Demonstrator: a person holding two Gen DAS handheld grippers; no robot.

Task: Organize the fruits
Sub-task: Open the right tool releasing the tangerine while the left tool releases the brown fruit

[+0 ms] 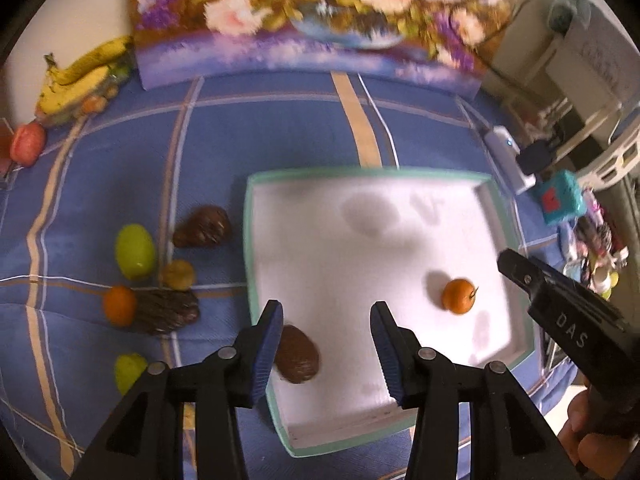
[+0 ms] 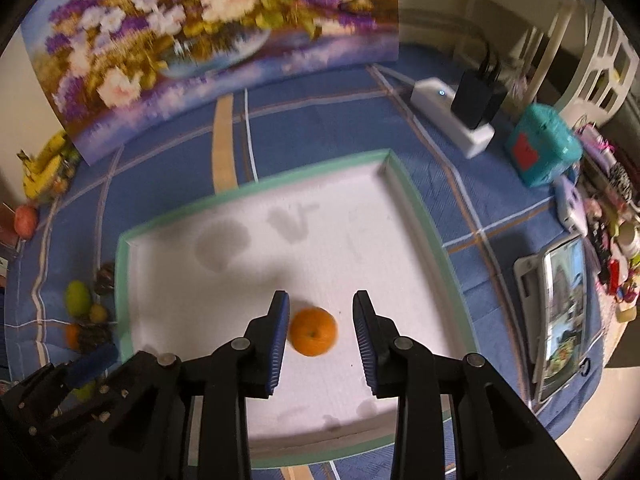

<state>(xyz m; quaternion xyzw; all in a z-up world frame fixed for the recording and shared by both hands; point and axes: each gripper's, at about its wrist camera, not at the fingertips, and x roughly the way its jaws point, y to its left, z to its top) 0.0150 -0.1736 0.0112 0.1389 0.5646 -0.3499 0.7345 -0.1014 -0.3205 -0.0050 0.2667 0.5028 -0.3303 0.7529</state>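
Observation:
A white tray with a green rim [image 1: 368, 174] [image 2: 256, 186] lies on the blue cloth. An orange [image 1: 459, 295] [image 2: 313, 331] and a brown fruit [image 1: 298, 354] lie in it. My left gripper [image 1: 326, 344] is open above the tray's near left corner, with the brown fruit beside its left finger. My right gripper [image 2: 320, 338] is open, its fingers either side of the orange and apart from it. Left of the tray lie a green fruit [image 1: 135, 251], two brown fruits [image 1: 204, 227], a small yellow fruit [image 1: 179, 275], another orange [image 1: 119, 305] and a second green fruit [image 1: 129, 371].
A flower painting [image 1: 320, 20] stands at the back. Bananas [image 1: 80, 76] and a red fruit [image 1: 27, 144] lie at the far left. A white power strip with a black plug [image 2: 456, 114], a teal box [image 2: 542, 144] and a tablet [image 2: 560, 316] are on the right.

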